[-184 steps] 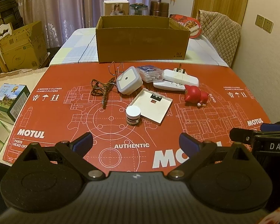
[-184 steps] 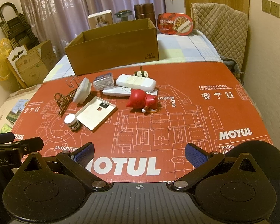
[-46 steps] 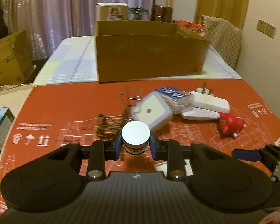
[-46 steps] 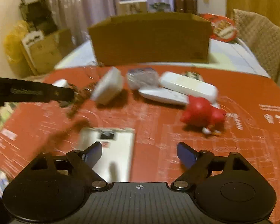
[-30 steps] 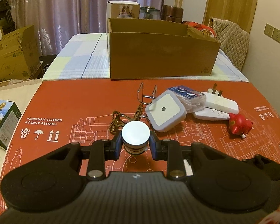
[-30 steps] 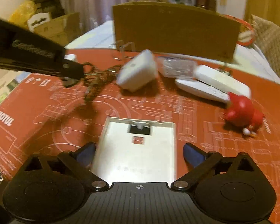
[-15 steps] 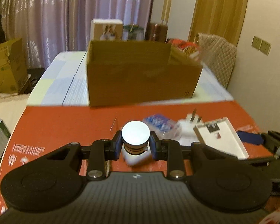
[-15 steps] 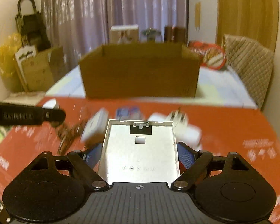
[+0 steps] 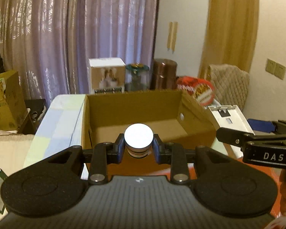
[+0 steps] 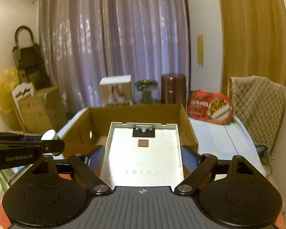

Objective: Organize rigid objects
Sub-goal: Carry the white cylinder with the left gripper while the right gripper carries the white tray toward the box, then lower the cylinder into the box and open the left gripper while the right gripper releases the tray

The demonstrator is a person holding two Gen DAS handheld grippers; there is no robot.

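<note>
- The box lies straight ahead of and below both tongs, its open top facing up. Its long axis runs left to right across both views, so either load could go in over the near wall.
- Left tongs are clenched on the jar, one pad on each side of it. In the left view the jar hangs in front of the box's bare floor, at about the middle of its width.
- Right tongs stand wide but are grasping the tray, pads pressed to its two long edges. The tray's long axis points forward along the fingers, and its far end reaches over the box's near wall in the right view.
- Both pairs look about equally near the box. The left tongs show at the left edge of the right view, and the right tongs at the right edge of the left view, so the two stand side by side and apart.
- I judge the next move to be lowering and letting go inside the box. The two loads should land in separate spots, jar towards the left and tray towards the right.
- The jar is a short round pot with a flat white lid and a banded side.
- The tray is a thin white rectangular shell with a low rim. It has a dark patch with a clip near its far end and a small square hole below that.
- The box is plain brown cardboard and appears empty where its floor shows. It rests on a bed with a pale checked cover, beyond the red worktop.
</note>
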